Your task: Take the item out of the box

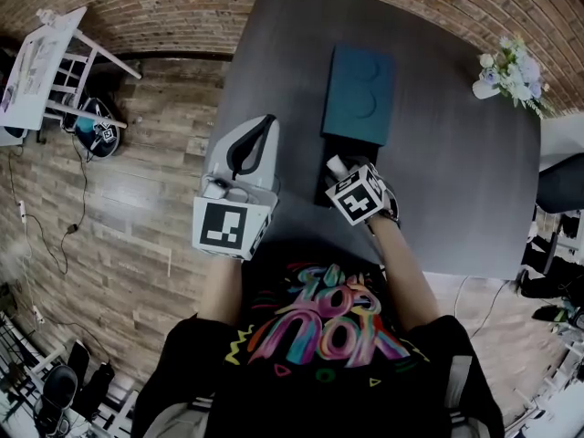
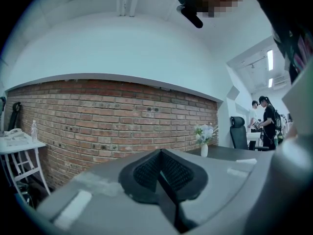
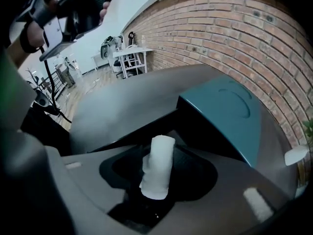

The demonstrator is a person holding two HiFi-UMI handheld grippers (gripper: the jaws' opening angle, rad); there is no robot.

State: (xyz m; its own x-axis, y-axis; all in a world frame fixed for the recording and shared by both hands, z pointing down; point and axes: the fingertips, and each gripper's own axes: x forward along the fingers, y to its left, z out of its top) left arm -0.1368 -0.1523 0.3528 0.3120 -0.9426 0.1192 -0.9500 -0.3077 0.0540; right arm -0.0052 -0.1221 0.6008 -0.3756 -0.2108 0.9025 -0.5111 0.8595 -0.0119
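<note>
The person in the black T-shirt with a colourful print (image 1: 315,336) stands at the near edge of the dark grey table (image 1: 456,181) and holds one tool in each hand. The left gripper (image 2: 160,153) is over the near left corner of the table and points about level toward the far wall. Its two jaws are pressed together and nothing is between them. The right gripper (image 3: 164,155) is more to the right and is tilted steeply down over the open black box (image 1: 321,190), which stands on the near part of the table. Its jaws are spread wide. Between them stands the white roll of soft material (image 3: 157,168), and I do not see the pads pressing on it. The roll is over the opening of the box, leaning along the jaws; I cannot tell if its lower end is inside the box. Just behind the box the teal rectangular lid (image 1: 359,94) lies flat on the table. At the far right corner stands a small white vase with pale flowers (image 1: 509,69). Behind the table runs the red brick wall (image 1: 164,7), and far left a white side table (image 1: 41,62) stands on the wooden floor (image 1: 137,181).
</note>
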